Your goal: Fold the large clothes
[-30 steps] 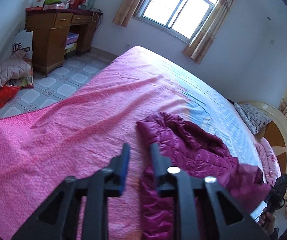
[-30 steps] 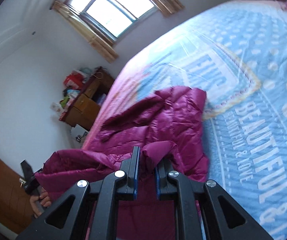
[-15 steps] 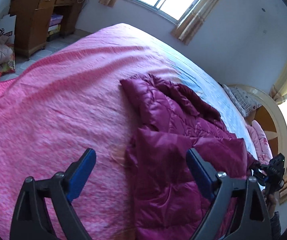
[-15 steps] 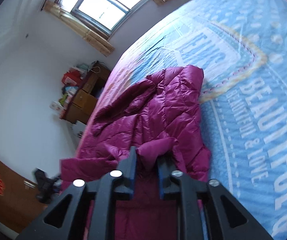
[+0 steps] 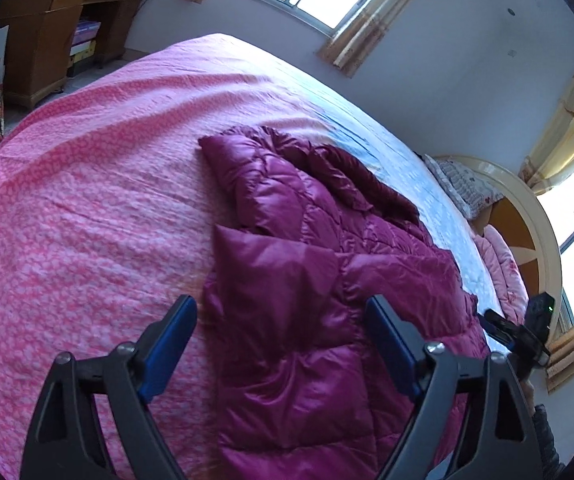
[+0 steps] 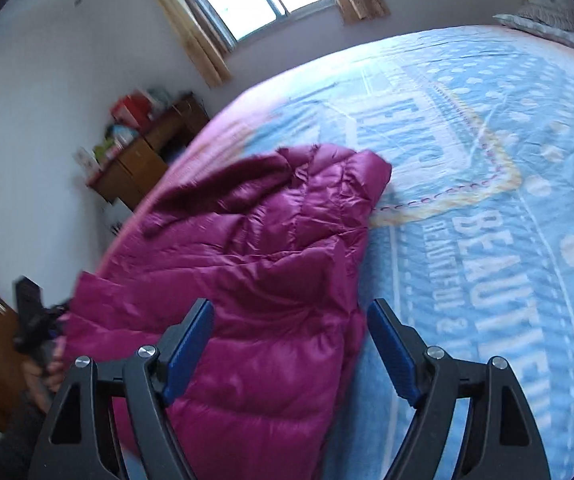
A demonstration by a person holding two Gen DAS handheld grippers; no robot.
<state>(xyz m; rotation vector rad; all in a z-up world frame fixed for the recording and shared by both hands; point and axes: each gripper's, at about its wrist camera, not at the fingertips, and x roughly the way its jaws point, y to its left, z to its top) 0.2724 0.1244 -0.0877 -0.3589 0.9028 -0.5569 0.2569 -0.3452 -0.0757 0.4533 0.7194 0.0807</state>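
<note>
Your right gripper [image 6: 289, 320] has just let go: a second ago its jaws were pinched on a fold of the purple down jacket [image 6: 255, 264], and they have just been opening, so now they stand wide with the jacket's near edge lying loose under and between them, no pad pressing on it. Your left gripper [image 5: 281, 320] stands wide as well; its jaws have just been opening and have since eased back in slightly, and they straddle the near left part of the jacket [image 5: 299, 280] without touching it, where a second ago they were narrow and higher, with the room beyond in view. The jacket now rests wholly on the bed [image 5: 87, 184], across the line where the pink part of the cover meets the blue printed part [image 6: 487, 160], its far end bunched and a flap doubled over the middle. In the left wrist view your other gripper shows at the right edge, beyond the jacket. I read this as the end of a lay-down or fold-over: the garment has been released in place, but it looks rumpled rather than squared, so the fold is likely only partly done and the next grasp probably wants an edge or a sleeve to smooth or bring in.
</note>
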